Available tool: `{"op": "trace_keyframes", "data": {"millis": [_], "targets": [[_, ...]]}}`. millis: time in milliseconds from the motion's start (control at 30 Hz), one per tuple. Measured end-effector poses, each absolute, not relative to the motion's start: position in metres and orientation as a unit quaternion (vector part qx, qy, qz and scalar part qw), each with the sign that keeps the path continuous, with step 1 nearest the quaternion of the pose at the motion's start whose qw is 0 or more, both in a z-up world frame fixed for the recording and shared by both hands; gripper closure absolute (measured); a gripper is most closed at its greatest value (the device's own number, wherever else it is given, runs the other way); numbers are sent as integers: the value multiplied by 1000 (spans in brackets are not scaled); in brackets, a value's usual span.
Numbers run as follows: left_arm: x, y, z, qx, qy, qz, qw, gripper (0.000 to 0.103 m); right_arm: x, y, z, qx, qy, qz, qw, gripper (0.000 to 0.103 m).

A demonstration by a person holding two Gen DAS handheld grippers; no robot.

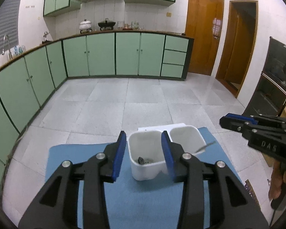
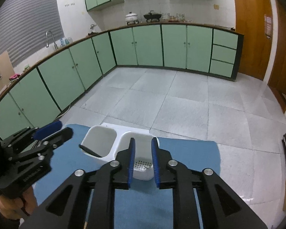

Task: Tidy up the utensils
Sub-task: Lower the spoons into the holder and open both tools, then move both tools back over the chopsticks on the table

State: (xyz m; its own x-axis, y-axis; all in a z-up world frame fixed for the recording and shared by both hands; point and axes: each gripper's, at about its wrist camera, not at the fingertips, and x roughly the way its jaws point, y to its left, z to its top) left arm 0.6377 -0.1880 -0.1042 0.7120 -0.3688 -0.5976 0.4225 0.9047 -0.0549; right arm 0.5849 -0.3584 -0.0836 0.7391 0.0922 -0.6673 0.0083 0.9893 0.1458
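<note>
Looking down along both grippers at a desk in a kitchen.
Left gripper [image 1: 144,152]: jaws partly apart, nothing pressed between the blue pads; it hangs just above the holder's left compartment.
Right gripper [image 2: 143,161]: jaws a narrow gap apart, empty; it hangs over the holder's right compartment.
Utensil holder [image 1: 143,168]: white, two compartments side by side, standing upright just ahead of both grippers on a blue mat [image 1: 70,152].
Left compartment: a dark utensil end [image 1: 141,160] lies at its bottom, seen between the left gripper's fingers.
Right compartment: perforated floor [image 2: 142,165] visible between the right gripper's fingers.
Blurred utensil [image 1: 205,147]: thin and grey, at the holder's right rim; whether it touches I cannot tell.
Person's hand [image 1: 276,183]: holds the right gripper's handle.
</note>
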Motion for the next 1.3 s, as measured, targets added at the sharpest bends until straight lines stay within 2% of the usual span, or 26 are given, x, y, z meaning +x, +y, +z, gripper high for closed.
{"op": "trace_keyframes", "data": {"millis": [133, 200, 333, 567, 667, 900, 1100, 1300], "targets": [[590, -159, -77, 40, 284, -208, 935, 54, 532, -357, -65, 59, 332, 18, 941, 83], [561, -143, -70, 37, 271, -211, 938, 52, 498, -353, -61, 54, 316, 17, 947, 74], [485, -107, -66, 37, 244, -201, 948, 44, 411, -331, -67, 39, 286, 25, 957, 73], [365, -62, -102, 27, 236, -180, 954, 31, 277, -293, -113, 43, 259, 7, 965, 58], [329, -45, -126, 13, 247, -170, 954, 29, 235, -275, -142, 37, 258, -10, 965, 56], [273, -37, -199, 4, 301, -156, 941, 29, 193, -249, -221, 98, 329, -14, 939, 57], [259, -38, -233, -4, 336, -156, 929, 29, 196, -233, -250, 91, 355, -8, 930, 58], [259, -43, -244, 5, 346, -156, 925, 29, 207, -228, -268, 78, 369, -7, 926, 63]]}}
